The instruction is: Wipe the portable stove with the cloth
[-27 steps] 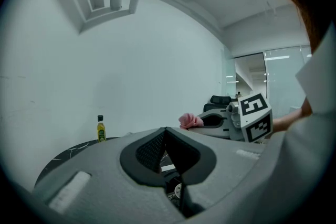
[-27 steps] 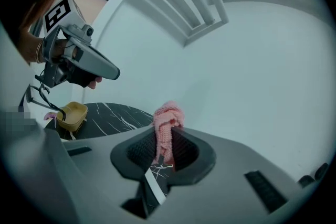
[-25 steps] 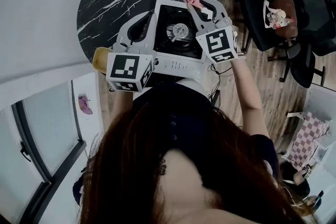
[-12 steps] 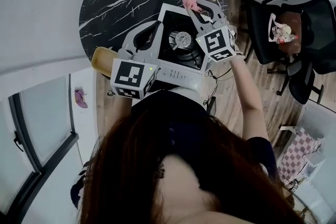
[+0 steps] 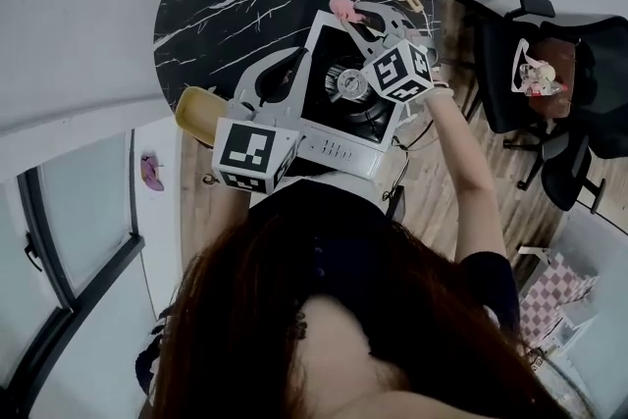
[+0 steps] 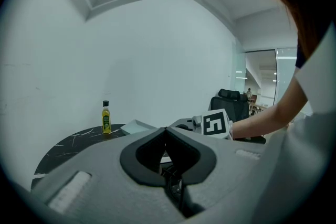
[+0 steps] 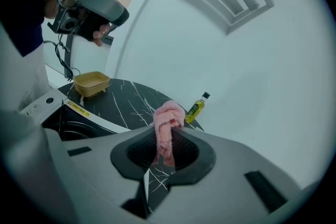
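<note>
The round black marbled surface (image 5: 226, 5) fills the upper middle of the head view, with the white stove (image 5: 339, 147) at its near edge, just above the person's head. The left gripper (image 5: 290, 66) sits at the stove's left side; its jaws are closed tip to tip with nothing between them. The right gripper (image 5: 353, 15) reaches across the burner, and its jaws pinch the pink cloth (image 5: 342, 9), which hangs bunched at the stove's far rim. Over the last second the cloth appears to have slid along that rim toward the far left corner, though the head camera has shifted too. I judge the wiping is under way along the back edge, with the black top around the burner left to do. A tan bowl (image 5: 196, 108) stands just left of the stove. A small yellow bottle (image 7: 195, 107) stands farther back. Its label and the yellow strip (image 7: 76, 107) on the stove are too small to read
</note>
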Demonstrator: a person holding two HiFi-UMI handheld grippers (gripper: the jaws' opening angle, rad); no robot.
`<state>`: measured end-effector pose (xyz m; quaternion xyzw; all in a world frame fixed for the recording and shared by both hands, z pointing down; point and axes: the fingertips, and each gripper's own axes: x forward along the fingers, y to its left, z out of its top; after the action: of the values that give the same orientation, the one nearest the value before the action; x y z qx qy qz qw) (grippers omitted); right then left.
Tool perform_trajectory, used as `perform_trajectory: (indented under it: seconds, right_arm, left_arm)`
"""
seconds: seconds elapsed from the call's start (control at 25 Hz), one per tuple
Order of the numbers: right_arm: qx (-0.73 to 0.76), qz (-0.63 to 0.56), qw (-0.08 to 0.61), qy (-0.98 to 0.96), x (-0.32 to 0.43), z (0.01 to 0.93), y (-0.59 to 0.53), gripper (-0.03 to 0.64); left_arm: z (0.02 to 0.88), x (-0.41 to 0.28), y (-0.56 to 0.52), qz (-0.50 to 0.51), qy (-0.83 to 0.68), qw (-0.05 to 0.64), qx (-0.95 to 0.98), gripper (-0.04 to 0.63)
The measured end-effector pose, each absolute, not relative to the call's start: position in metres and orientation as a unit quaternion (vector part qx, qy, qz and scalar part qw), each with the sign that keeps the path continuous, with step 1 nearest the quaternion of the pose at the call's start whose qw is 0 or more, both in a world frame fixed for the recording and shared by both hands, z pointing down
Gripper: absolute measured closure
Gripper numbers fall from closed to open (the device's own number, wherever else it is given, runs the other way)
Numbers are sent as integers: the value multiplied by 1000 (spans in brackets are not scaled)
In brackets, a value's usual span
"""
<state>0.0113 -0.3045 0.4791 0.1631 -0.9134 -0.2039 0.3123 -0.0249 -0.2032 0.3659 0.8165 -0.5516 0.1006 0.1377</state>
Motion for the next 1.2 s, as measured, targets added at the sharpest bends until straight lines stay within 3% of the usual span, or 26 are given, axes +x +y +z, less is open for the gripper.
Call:
perform_trajectory:
  seconds: [1.2]
  right_arm:
    - [-40, -144, 416, -897, -19, 576, -311, 561]
  left_arm:
    - [389, -11, -207, 120, -530, 166, 823, 586]
